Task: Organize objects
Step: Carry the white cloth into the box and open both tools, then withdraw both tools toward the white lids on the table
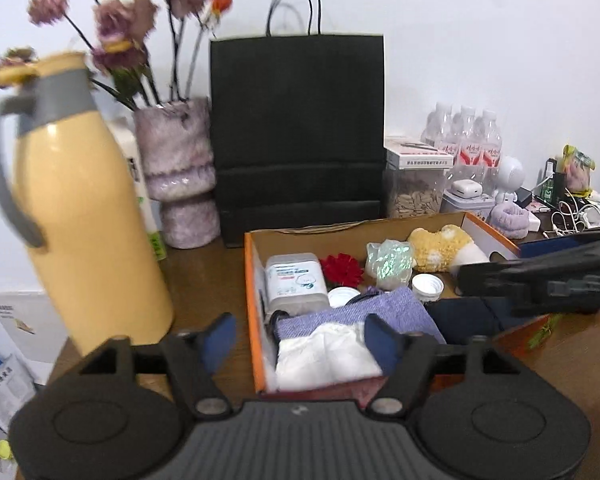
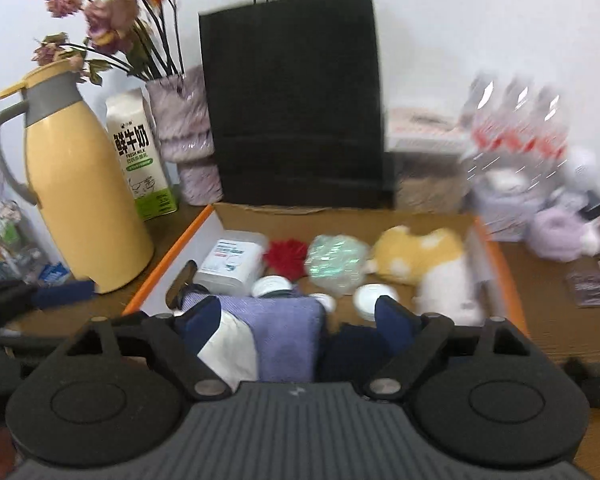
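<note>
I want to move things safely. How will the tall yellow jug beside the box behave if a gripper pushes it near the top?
The yellow jug is tall over a modest base, so a high push would probably tip it rather than slide it. Its glossy body looks slippery for the fingers; the grey handle seems the safer hold. How full it is cannot be seen.

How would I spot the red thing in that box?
Find the orange-edged cardboard box in front of the black paper bag. Along its far side, between the clear plastic container and the shiny green packet, lies the red flower, the only red, petalled item there.
</note>
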The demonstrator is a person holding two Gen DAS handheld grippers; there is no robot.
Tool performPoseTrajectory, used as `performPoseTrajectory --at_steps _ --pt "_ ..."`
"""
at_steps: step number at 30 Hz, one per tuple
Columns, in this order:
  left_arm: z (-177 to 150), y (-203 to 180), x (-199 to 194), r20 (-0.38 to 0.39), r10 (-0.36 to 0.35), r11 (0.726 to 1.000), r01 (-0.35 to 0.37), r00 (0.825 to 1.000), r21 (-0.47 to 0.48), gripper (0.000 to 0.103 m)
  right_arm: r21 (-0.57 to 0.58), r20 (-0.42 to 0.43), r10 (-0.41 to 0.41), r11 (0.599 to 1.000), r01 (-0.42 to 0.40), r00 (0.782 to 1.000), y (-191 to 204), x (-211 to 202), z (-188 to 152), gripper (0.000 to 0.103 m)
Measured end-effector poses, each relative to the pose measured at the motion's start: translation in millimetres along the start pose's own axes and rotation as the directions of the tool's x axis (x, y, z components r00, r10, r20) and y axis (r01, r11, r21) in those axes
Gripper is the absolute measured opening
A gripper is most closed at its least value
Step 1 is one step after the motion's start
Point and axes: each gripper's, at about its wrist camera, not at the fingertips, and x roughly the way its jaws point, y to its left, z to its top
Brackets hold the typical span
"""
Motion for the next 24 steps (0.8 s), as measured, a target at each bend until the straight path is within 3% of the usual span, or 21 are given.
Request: performPoseTrajectory --at_steps 4,6,10,14,18,24 --pt "-26.8 -6.1 -60.2 0.037 0.012 1.000 -0.011 0.999 -0.012 0.074 -0.084 0.114 -0.005 0.996 0.015 0.994 6.1 -80.7 -44.0 0.103" --pt "-47.8 -10.0 -99.8 0.080 -0.027 0.999 0.030 0.996 -0.033 0.085 -0.136 0.155 -0.023 0.990 0.044 0.988 12.8 -119.5 -74.3 0.103" --pt "-92.8 -26.2 -157.1 0.096 -0.068 0.996 0.073 0.993 -0.050 0.088 -0.187 0.180 -0.054 0.978 0.088 0.982 24.6 -177.1 -134.9 0.103" --pt "-134.2 -42.6 -205.6 0.084 -0.102 0.994 0.105 0.991 -0.033 0.088 -0.141 0.160 -0.070 0.986 0.093 0.985 27.9 -217.9 -184.1 0.103" --pt "-154.0 -47.6 -236.5 0.061 -0.073 0.997 0.074 0.995 -0.006 0.088 -0.143 0.080 -0.096 0.984 0.107 0.992 27.0 -244.0 -209.4 0.103" --pt "-153.5 -45.1 -247.2 0.105 -0.072 0.997 0.073 0.992 0.000 0.088 -0.140 0.119 -0.131 0.979 0.147 0.984 30.2 -261.0 -214.2 0.103"
